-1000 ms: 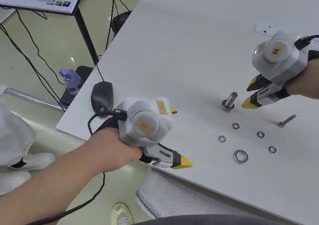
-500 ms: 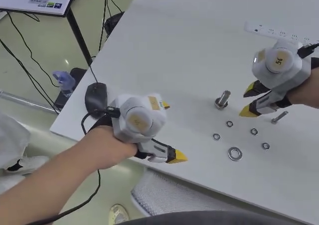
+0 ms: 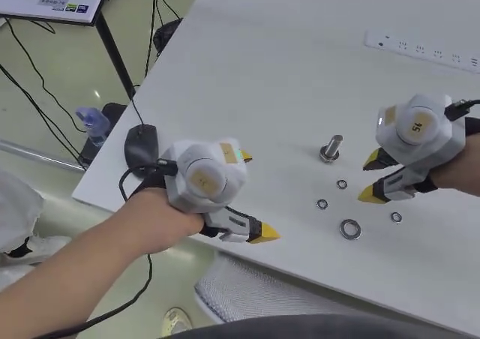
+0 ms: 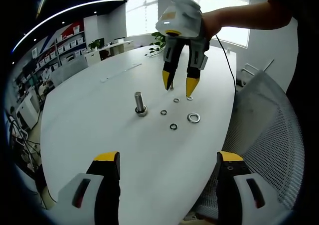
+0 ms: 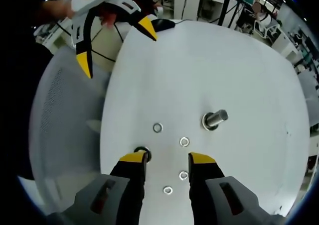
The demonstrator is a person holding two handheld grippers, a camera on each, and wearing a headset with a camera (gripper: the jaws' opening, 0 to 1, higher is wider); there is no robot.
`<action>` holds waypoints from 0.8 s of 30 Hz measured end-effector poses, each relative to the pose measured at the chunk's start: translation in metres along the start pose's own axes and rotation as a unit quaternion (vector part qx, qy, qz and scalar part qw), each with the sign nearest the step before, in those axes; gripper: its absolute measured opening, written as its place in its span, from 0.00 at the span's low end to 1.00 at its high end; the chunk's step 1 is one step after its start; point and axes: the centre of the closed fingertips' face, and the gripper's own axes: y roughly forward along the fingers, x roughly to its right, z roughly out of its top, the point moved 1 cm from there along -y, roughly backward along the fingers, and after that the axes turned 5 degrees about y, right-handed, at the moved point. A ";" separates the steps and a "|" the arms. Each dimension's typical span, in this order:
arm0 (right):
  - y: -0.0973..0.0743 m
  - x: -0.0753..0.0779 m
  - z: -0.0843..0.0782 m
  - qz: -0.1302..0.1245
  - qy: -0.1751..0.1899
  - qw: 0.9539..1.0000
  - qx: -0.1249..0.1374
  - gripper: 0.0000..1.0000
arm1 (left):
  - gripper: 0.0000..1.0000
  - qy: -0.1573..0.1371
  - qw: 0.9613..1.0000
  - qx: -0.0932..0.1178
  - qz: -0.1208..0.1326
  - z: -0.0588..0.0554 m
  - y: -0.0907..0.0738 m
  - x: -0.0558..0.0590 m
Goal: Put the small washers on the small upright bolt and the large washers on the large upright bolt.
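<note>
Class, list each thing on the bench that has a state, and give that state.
left gripper, open, empty.
right gripper, open, empty.
large bolt, standing upright.
large washer, lying flat, on no bolt.
small washers, lying flat, on no bolt.

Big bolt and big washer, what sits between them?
A small washer lies between the big bolt and the big washer, in the head view.

table point(image 3: 285, 69) smooth matt white; large bolt point(image 3: 331, 148), large washer point(image 3: 349, 229) bright bare metal; chair point(image 4: 271, 135) grey woven mesh.
</note>
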 end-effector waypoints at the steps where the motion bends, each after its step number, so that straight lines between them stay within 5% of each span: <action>1: 0.002 -0.003 -0.001 0.000 0.000 1.000 0.000 0.35 | 0.79 0.000 1.000 0.000 0.000 0.000 0.000 0.000; 18: 0.039 -0.035 -0.026 0.006 -0.019 1.000 -0.007 0.35 | 0.78 0.004 1.000 0.001 -0.001 -0.002 -0.003 0.001; 24: 0.053 -0.034 -0.033 -0.002 -0.022 1.000 -0.009 0.35 | 0.78 0.006 1.000 0.002 -0.003 -0.001 -0.001 0.001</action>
